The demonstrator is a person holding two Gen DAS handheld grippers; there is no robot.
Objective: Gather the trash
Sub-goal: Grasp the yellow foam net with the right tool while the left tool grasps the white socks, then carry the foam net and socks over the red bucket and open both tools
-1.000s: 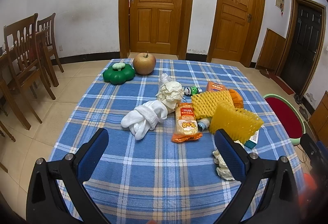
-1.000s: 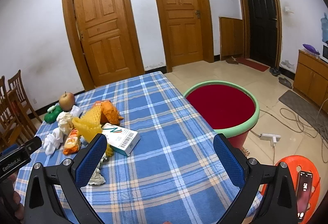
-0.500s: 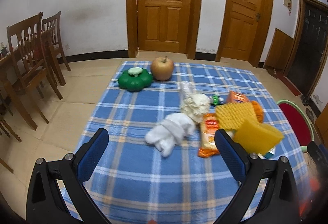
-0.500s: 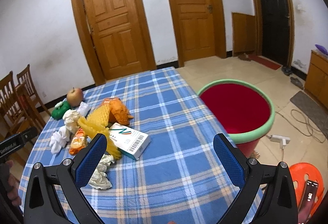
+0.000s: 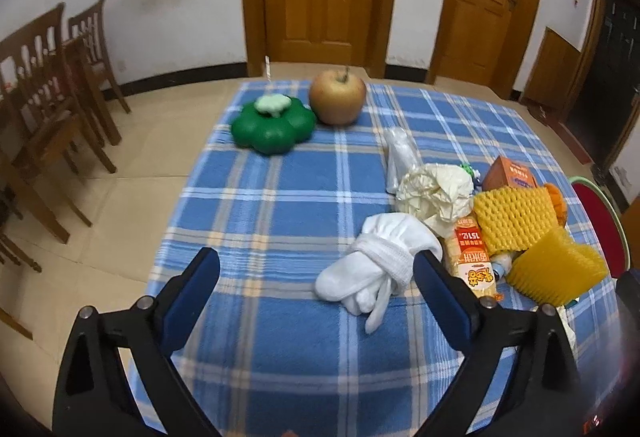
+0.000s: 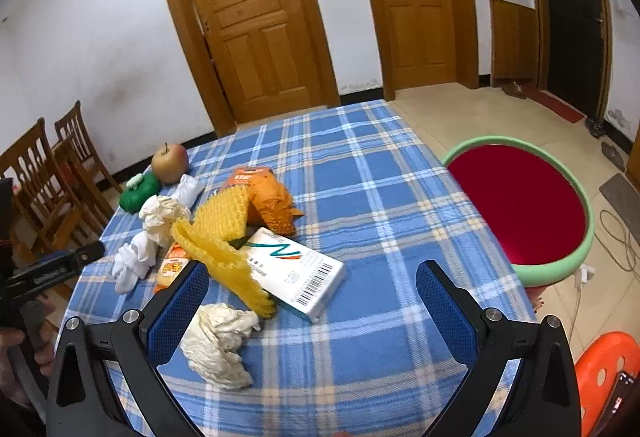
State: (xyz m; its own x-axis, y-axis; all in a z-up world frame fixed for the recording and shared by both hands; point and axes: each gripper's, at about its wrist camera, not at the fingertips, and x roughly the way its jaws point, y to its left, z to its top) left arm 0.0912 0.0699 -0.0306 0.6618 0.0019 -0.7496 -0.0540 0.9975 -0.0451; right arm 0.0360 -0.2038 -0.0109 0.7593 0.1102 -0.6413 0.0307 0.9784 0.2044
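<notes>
White box (image 6: 296, 271) lies between the wide-spread right gripper (image 6: 312, 301) fingers — untouched.

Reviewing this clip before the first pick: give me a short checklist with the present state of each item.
1. Left gripper open and holding nothing: ok.
2. Right gripper open and holding nothing: ok.
3. Crumpled white tissue wad close in front of the right gripper, nothing lying on it: ok.
4. Red basin with green rim beside the blue plaid tablecloth, nothing seen in it: ok.
5. White cardboard box with barcode unobstructed: not ok, yellow foam net lies over it.
6. Russet apple apart from the trash pile: ok.
</notes>
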